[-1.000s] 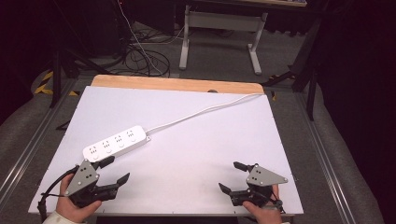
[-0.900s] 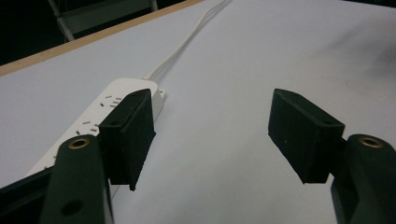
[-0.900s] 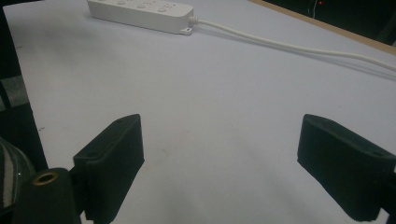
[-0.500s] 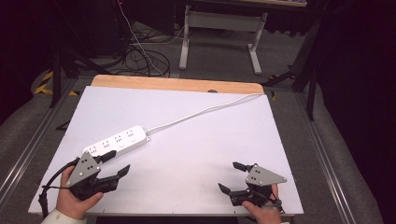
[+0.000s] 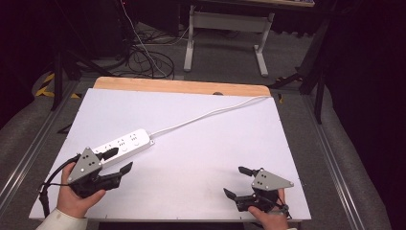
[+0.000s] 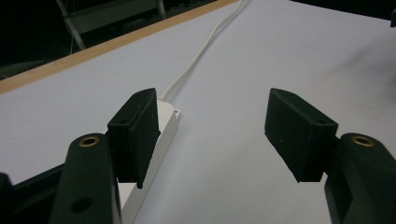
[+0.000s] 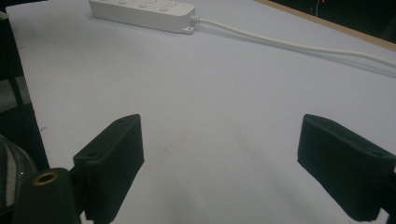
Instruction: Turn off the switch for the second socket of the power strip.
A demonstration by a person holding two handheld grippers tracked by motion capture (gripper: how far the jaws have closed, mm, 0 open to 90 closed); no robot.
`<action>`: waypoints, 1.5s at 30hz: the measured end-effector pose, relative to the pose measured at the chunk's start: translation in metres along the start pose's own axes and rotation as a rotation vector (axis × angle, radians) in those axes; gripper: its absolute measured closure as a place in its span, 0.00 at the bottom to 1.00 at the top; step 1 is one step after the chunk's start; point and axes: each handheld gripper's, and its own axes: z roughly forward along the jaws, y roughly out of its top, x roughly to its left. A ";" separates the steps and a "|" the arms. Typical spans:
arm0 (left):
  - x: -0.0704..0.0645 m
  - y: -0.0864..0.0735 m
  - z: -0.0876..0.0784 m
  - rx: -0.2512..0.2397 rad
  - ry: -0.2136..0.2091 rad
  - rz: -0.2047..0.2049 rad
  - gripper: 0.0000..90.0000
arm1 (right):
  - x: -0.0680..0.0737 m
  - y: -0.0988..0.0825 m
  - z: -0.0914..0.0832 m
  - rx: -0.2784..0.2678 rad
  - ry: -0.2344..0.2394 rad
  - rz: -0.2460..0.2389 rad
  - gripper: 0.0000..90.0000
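Your white power strip [image 5: 123, 145] lies on the white table top [image 5: 201, 158], toward the left half, set at a slant with its far end higher in the high view. Its white cord [image 5: 206, 115] leaves that far end and runs up and to the right across the sheet to the wooden edge strip [image 5: 182, 87] at the back of the table.

Your left gripper [image 5: 118, 161] sits at the near-left part of the table, held in your left hand [image 5: 76, 199], with its jaws spread wide. One jaw tip overlaps the near end of the power strip in the high view; the other tip is over bare sheet just beside it. In the left gripper view [image 6: 210, 135] the strip [image 6: 154, 140] lies under and behind the left-hand jaw, and the cord [image 6: 196, 60] stretches away from it toward the wooden edge. Whether the jaw is touching the strip you cannot tell from these views.

Your right gripper [image 5: 234, 182] rests near the front right corner, in your right hand [image 5: 268, 218], jaws also wide apart with nothing between them. It is well apart from the strip. In the right gripper view [image 7: 219, 158] the strip [image 7: 144, 11] lies far across the sheet, its cord [image 7: 299, 46] trailing off to the right.
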 end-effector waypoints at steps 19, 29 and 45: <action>0.012 0.016 0.010 0.032 -0.005 -0.015 0.39 | 0.000 0.000 0.000 0.005 -0.001 -0.001 0.17; 0.019 0.023 0.016 0.033 0.004 -0.026 0.39 | 0.000 -0.001 0.000 0.003 0.000 0.001 0.17; 0.037 0.027 0.034 0.061 0.028 -0.041 0.47 | 0.000 -0.001 0.000 0.003 -0.002 -0.001 0.16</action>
